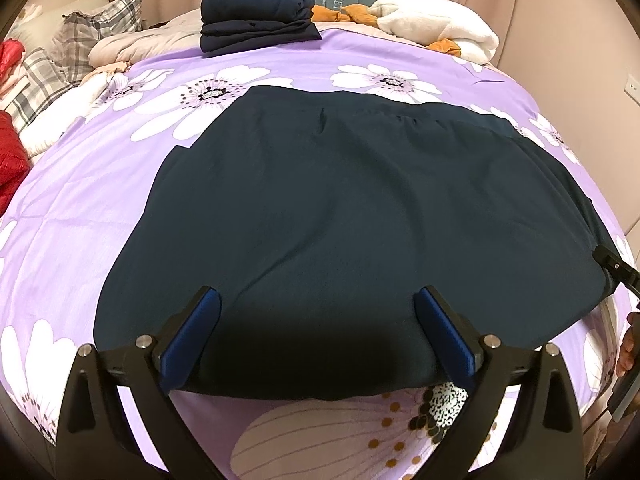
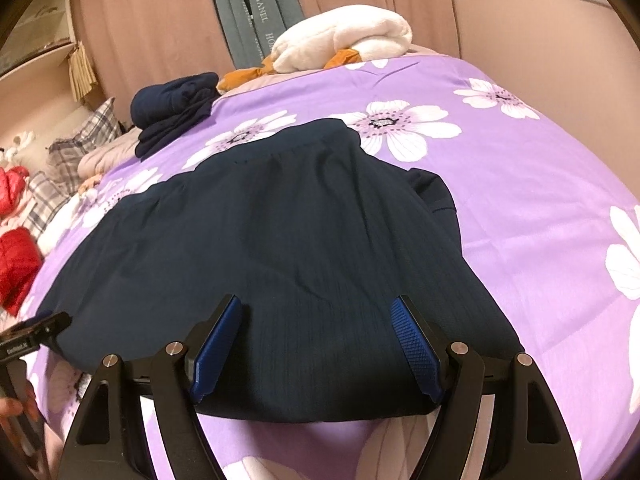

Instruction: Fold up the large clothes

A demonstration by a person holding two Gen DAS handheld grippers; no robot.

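Note:
A dark navy garment [image 1: 340, 200] lies spread flat on a purple flowered bedspread [image 1: 100, 220]. My left gripper [image 1: 316, 294] is open wide, its blue pads [image 1: 200, 336] standing apart over the garment's near edge without pressing on it. My right gripper [image 2: 317, 302] is also open, straddling the near edge of the same garment [image 2: 280, 240] further right. A folded-in part [image 2: 436, 196] sticks out at the garment's right side. Each gripper shows at the rim of the other's view: the right gripper [image 1: 616, 268] and the left gripper [image 2: 36, 336], with a hand [image 2: 12, 404] below it.
A folded navy stack [image 1: 256, 16] sits at the far end of the bed, with a white and orange plush toy [image 1: 436, 24] beside it. Plaid pillows [image 1: 100, 20] and red clothing [image 1: 12, 152] lie at the left. Pink curtains hang behind.

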